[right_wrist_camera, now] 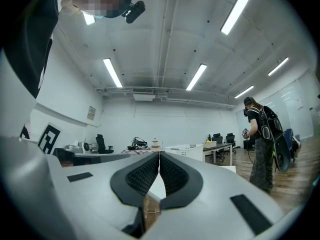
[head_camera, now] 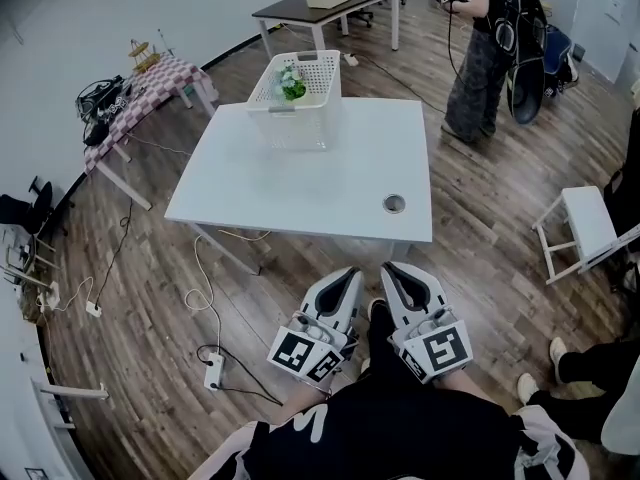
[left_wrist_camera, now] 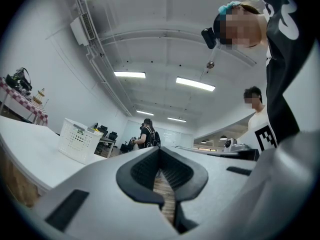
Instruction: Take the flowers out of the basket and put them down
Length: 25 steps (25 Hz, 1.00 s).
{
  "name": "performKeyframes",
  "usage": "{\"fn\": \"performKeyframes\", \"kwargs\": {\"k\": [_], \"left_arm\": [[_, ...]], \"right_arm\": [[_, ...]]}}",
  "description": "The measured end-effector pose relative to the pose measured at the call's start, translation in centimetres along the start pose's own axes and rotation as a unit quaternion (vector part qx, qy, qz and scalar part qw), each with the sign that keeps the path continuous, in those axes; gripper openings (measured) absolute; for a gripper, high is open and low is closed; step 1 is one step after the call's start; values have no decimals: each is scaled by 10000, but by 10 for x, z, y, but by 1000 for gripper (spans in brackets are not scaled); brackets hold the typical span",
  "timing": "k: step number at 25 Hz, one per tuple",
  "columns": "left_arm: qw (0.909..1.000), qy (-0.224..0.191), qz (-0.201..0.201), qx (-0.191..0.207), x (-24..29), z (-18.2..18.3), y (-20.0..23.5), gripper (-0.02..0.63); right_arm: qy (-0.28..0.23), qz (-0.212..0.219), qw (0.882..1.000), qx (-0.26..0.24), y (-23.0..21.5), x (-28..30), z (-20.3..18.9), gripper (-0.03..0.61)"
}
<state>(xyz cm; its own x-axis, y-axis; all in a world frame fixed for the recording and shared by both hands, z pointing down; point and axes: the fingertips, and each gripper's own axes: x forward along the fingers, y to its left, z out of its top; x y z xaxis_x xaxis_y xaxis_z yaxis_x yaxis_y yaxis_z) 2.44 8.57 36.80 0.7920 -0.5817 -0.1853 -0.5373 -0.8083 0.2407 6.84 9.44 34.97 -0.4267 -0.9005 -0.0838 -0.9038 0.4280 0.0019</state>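
Observation:
A white perforated basket point(head_camera: 320, 68) stands at the far edge of the white table point(head_camera: 320, 178). Inside it lie flowers point(head_camera: 291, 82) with green leaves and pale blooms. The basket also shows small in the left gripper view point(left_wrist_camera: 79, 141) and the right gripper view point(right_wrist_camera: 186, 151). My left gripper point(head_camera: 350, 273) and right gripper point(head_camera: 390, 268) hang side by side near my body, short of the table's near edge and far from the basket. Both are shut with nothing between the jaws, as the left gripper view point(left_wrist_camera: 160, 148) and the right gripper view point(right_wrist_camera: 159, 154) confirm.
A round metal grommet point(head_camera: 394, 204) sits in the table near its front right. A person point(head_camera: 480, 58) stands beyond the table at the back right. A white stool point(head_camera: 585, 223) is on the right. Cables and a power strip point(head_camera: 212, 373) lie on the floor at left.

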Motion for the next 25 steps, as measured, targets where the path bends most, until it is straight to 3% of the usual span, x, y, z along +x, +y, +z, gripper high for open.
{"fn": "performKeyframes", "kwargs": {"k": [12,25], "left_arm": [[9997,-66,217,87,48,4,69,5],[9990,-123,366,207,148,23,165,5]], "right_arm": [[-52,125,9999,-81,-43,76,-7,20],[-92,361,9992,-110,-119,197,-2,20]]}}
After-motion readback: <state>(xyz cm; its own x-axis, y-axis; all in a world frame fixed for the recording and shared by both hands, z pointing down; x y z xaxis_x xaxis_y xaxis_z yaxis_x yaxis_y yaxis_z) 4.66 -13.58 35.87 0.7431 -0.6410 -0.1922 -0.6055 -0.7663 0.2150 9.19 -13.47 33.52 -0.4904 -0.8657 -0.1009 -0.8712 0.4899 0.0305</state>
